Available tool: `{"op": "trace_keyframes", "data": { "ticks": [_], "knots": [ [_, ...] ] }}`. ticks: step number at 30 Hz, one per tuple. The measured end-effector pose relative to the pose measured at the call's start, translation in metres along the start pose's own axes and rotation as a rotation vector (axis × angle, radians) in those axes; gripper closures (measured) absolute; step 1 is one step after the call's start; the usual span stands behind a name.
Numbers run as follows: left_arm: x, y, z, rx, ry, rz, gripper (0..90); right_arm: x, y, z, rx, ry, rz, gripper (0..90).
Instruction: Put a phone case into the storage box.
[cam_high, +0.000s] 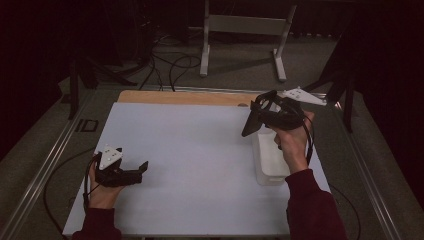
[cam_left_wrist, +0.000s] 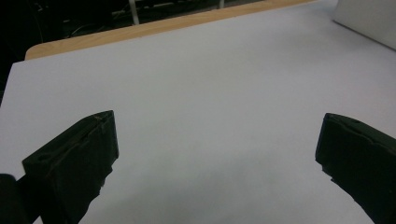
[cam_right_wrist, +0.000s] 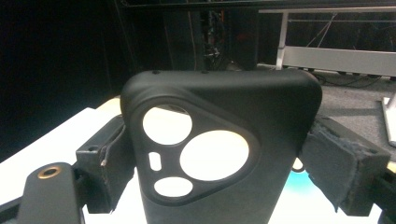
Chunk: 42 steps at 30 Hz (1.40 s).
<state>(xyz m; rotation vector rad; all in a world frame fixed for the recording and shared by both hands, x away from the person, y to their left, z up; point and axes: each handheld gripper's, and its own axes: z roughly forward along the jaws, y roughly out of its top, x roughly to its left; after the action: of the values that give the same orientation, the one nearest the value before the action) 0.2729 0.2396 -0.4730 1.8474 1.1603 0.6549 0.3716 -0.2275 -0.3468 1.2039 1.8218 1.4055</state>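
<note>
One black phone case (cam_right_wrist: 219, 154) sits clamped between the right gripper's (cam_high: 260, 117) jaws above a white bin (cam_high: 270, 165); left gripper (cam_high: 137, 170) jaws apart, holding nothing.

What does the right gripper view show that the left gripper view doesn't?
Right gripper view: a black phone case clamped between the right gripper jaws, its camera cut-outs facing the lens, and a metal stand frame on the floor behind.

Left gripper view: the left gripper with jaws wide apart and nothing between them, the table's wooden far edge, and a corner of a white container at top right.

Both: the pale table surface and a dark background.
</note>
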Motion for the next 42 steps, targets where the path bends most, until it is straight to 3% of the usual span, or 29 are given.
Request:
{"op": "trace_keyframes", "data": {
  "ticks": [28,42],
  "knots": [
    [0.001,0.0,-0.001,-0.014,-0.001,-0.004,0.0,-0.03,0.005,0.015,0.015,-0.171,-0.002,15.7],
    [0.002,0.0,-0.002,-0.02,0.005,-0.008,0.0,-0.044,0.003,0.024,0.035,-0.238,0.029,15.7]
  ]
}}
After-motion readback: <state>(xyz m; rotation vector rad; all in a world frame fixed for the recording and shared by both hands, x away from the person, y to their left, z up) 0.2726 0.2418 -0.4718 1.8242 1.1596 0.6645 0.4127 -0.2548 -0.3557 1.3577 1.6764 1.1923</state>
